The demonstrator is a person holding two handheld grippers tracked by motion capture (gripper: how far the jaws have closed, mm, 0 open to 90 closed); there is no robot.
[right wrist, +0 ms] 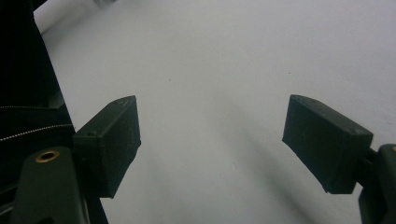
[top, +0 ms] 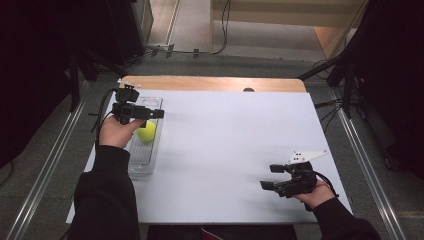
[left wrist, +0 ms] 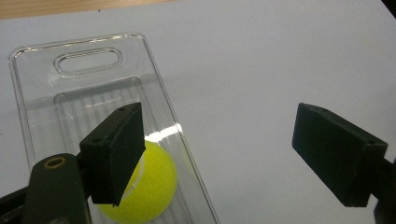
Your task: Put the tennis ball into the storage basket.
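Yellow ball (left wrist: 142,186) lying in a clear tray (left wrist: 88,60) at the white table's (top: 225,150) left edge. Left gripper (left wrist: 219,154) hovering just above, jaws apart, grasping nothing, seemingly poised over the ball. Right gripper (right wrist: 210,144) idle over bare table, jaws spread, well apart.

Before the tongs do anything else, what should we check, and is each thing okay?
1. Round yellow-green tennis ball lies inside the clear plastic tray: ok.
2. Left tongs open, nothing between the jaws: ok.
3. Left tongs clear of the ball: cannot tell, one jaw overlaps it.
4. Right tongs open and holding nothing: ok.
5. Right tongs apart from the tray, over the white tabletop: ok.
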